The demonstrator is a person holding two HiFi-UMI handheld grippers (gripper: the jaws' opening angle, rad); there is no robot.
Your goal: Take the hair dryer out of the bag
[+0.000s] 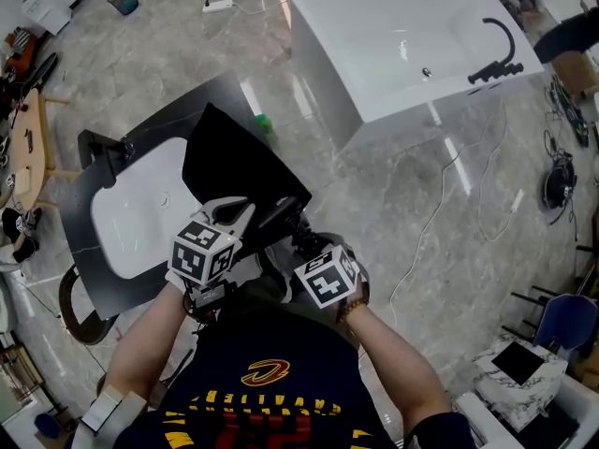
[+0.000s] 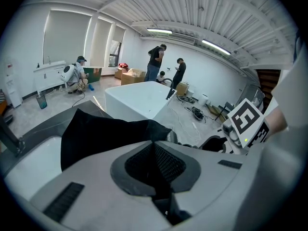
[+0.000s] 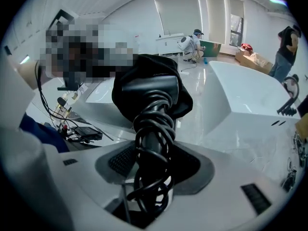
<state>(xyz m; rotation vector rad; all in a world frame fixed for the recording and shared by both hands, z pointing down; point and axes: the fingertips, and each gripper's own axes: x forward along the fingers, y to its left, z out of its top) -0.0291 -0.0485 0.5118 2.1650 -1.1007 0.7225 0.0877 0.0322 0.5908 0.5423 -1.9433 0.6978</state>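
Note:
A black bag [image 1: 234,162] lies on a dark counter [image 1: 122,288], its mouth toward me. My left gripper [image 1: 245,215] is shut on the bag's near edge; in the left gripper view black fabric [image 2: 101,134] runs down between the closed jaws of that gripper [image 2: 155,146]. My right gripper [image 1: 298,237] is shut on the hair dryer [image 1: 281,215]. In the right gripper view the dryer's handle [image 3: 154,134], wound with black cord, stands between the pads of the right gripper [image 3: 154,162]. The dryer's head is still wrapped in the bag [image 3: 144,85].
A white basin [image 1: 140,213] is set in the counter left of the bag. A white bathtub [image 1: 393,45] stands on the marble floor behind. A small green object [image 1: 264,122] sits past the counter's far corner. Several people are at the room's far side.

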